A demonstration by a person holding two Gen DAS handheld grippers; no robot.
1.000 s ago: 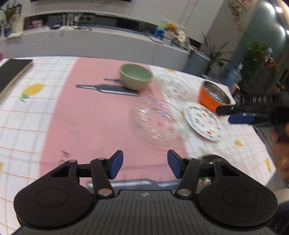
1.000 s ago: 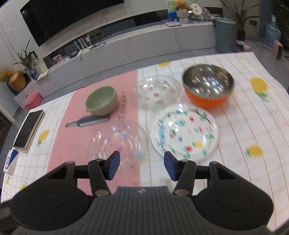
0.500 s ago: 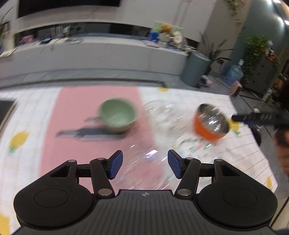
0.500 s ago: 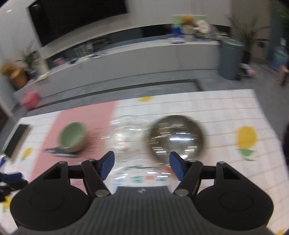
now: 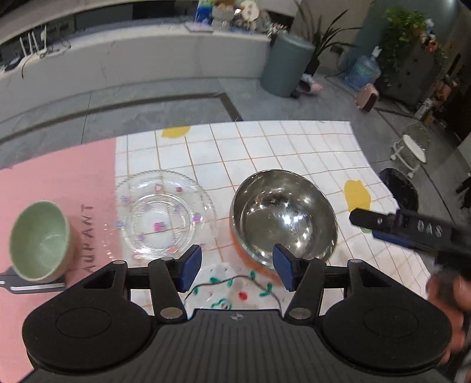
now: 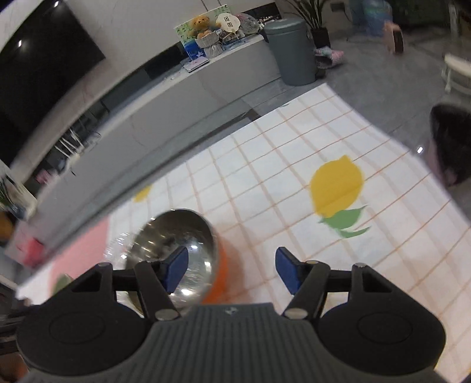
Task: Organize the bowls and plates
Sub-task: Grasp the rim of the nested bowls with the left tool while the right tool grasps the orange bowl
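Table (image 5: 294, 147) w/ white grid cloth, lemon prints, and a pink mat (image 5: 59, 182) on its left part; mat lettering near the green bowl reads roughly "AUPANT", rest hidden. Steel bowl (image 5: 284, 218) w/ orange outside sits on the white cloth, clear glass plate (image 5: 164, 215) just beside it to the left, straddling the mat edge. Green bowl (image 5: 38, 240) is further left on the mat. A painted plate (image 5: 232, 290) w/ green leaves and red dots lies nearest, partly hidden behind the left gripper (image 5: 235, 266). That gripper is about 2/3 open, nothing between its blue pads, hovering above painted plate and steel bowl's near rim. Right gripper (image 6: 231, 271) is likewise about 2/3 open and empty; its left pad overlaps the steel bowl (image 6: 176, 244) in view, contact unclear. Only the left view shows the right gripper's side, marked "DAS". Only the right view shows the TV (image 6: 35, 88) and a teddy bear (image 6: 201, 25) on the counter.
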